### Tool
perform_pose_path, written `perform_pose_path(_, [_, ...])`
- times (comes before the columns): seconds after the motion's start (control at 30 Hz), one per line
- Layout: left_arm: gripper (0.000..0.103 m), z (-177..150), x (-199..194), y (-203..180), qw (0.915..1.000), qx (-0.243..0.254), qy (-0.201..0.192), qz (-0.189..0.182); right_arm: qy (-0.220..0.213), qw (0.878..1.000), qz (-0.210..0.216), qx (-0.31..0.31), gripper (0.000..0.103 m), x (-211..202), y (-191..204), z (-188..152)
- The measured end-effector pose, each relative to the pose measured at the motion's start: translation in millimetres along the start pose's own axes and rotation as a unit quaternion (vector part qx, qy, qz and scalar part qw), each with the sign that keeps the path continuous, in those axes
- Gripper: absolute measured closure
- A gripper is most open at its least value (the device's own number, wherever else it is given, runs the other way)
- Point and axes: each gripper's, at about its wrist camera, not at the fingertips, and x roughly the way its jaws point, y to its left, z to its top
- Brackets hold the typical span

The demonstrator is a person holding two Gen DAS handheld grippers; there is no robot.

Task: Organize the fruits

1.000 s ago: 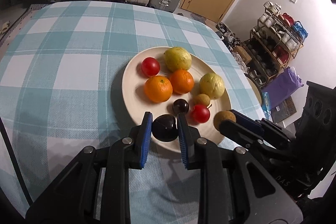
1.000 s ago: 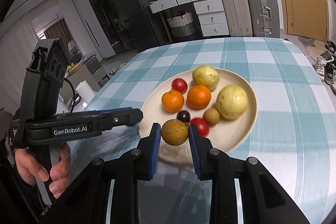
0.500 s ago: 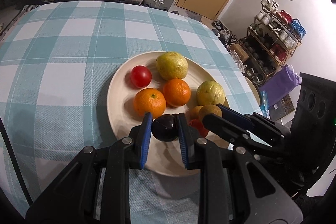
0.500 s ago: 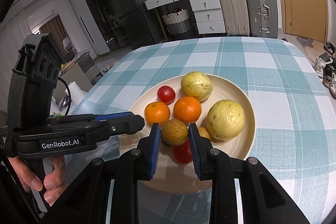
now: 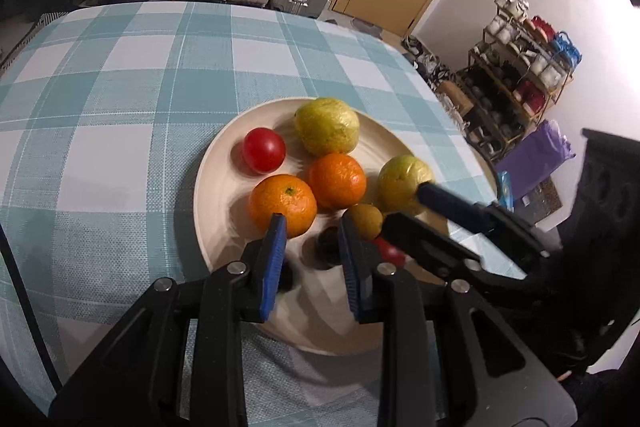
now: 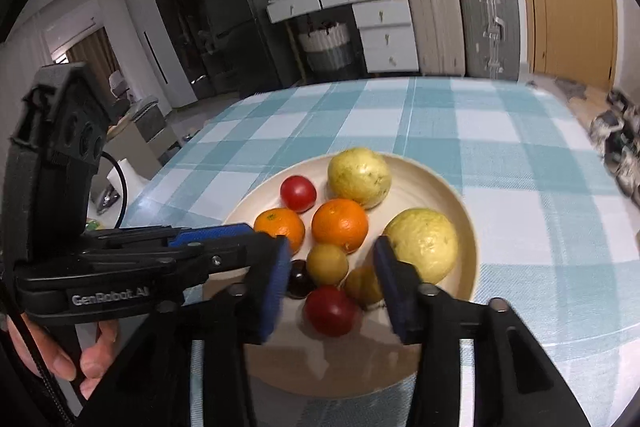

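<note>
Claws [image 5: 312,247] [image 6: 332,267] both spread wide, empty, low over fruit plate [image 5: 208,187].

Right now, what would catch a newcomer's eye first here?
The cream plate heaped with fruit, sitting on the teal checked tablecloth: two oranges at its centre, pale guavas behind. Then both tongs, left and right, open over the plate's near side.

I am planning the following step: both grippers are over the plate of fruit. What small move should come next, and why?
Probably lift both grippers straight up, away from the plate. The left gripper and the right gripper stand open and hold nothing. The dark plum and the small brown fruit lie between their fingers, so a sideways move might knock them.
</note>
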Motion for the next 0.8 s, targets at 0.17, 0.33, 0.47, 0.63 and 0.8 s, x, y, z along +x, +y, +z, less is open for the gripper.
perform_pose_path(0.17, [0.068, -2.5, -6.7, -2.3, 0.9999, 0.006, -0.008, -0.007, -0.018, 1.000, -0.007, -0.004, 0.046, -13.0, 1.6, -1.4])
perform_pose_path(0.33, [0.064, -2.0, -20.2, -7.0, 0.9995, 0.010, -0.025, -0.014, -0.034, 0.999, -0.005, 0.007, 0.044, -27.6, 0.2, -3.4])
perform_pose_path(0.47, [0.059, -1.9, -33.9, -10.0, 0.9990, 0.010, -0.041, -0.014, -0.048, 0.999, -0.008, 0.009, 0.039, -40.1, 1.0, -4.4])
perform_pose_path(0.63, [0.057, -3.8, -54.9, -10.0, 0.9977, 0.011, -0.066, -0.006, -0.068, 0.998, -0.014, 0.013, 0.034, -56.2, 2.2, -7.3])
perform_pose_path(0.8, [0.035, -10.0, -79.7, -7.3, 0.9949, 0.008, -0.099, 0.015, -0.097, 0.995, -0.022, 0.019, 0.022, -74.9, 5.5, -11.6])
